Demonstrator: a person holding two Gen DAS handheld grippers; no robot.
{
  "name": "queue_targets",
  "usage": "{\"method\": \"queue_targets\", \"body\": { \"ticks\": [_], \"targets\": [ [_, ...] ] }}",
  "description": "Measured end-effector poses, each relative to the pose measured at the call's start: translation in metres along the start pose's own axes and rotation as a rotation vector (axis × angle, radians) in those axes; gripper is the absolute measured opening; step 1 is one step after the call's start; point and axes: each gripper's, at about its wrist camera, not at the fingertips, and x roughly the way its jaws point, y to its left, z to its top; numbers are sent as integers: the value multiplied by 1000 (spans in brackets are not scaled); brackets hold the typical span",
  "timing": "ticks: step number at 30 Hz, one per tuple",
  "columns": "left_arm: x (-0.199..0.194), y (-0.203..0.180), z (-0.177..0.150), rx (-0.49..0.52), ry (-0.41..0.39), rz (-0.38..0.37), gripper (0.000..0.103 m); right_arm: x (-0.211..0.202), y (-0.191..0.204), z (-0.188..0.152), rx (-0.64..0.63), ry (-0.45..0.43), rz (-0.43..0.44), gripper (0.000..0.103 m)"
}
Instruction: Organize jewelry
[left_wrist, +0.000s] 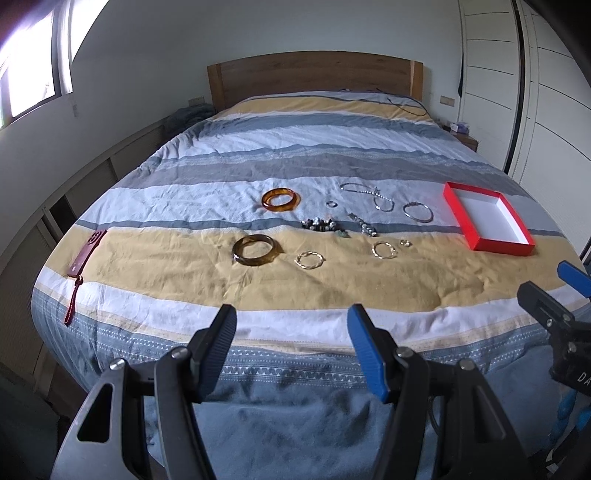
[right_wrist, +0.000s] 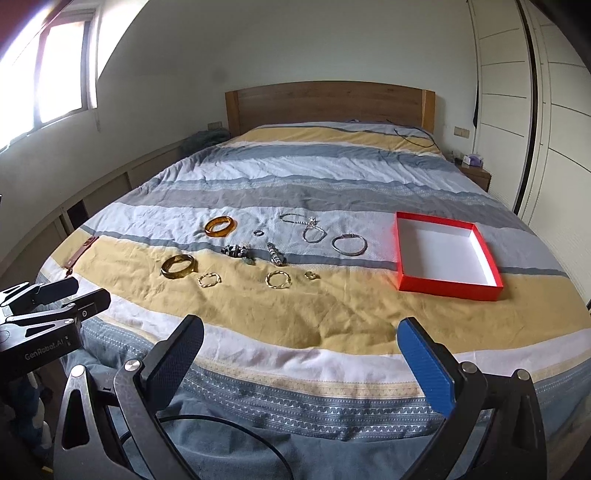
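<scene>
1. Both grippers hang over the foot of the bed: the left gripper (left_wrist: 291, 314) has its jaws spread apart and holds nothing, and the right gripper (right_wrist: 301, 326) is spread wide too, also with nothing between.
2. Jewelry lies on the striped cover (left_wrist: 332, 288): an orange bangle (left_wrist: 280, 199), a brown bangle (left_wrist: 255, 249), two twisted gold hoops (left_wrist: 309, 259), a thin silver bangle (right_wrist: 349, 245), a silver chain (right_wrist: 301, 221).
3. Beads of the dark bracelet (left_wrist: 319, 224) and the small ring (left_wrist: 331, 203) are too small to read well.
4. All pieces lie well ahead of both grippers; the red box (right_wrist: 445, 254), white inside, lies ahead-right of the right gripper.
</scene>
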Motion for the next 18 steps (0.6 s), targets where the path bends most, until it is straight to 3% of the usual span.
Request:
{"method": "queue_targets", "body": {
  "ticks": [11,18],
  "targets": [
    [37,24,-1,-51,84,43,61,36,-2,-1,8,65,34,101],
    [63,38,4,-81,95,98,60,63,-11,2,21,106,40,95]
  ]
}}
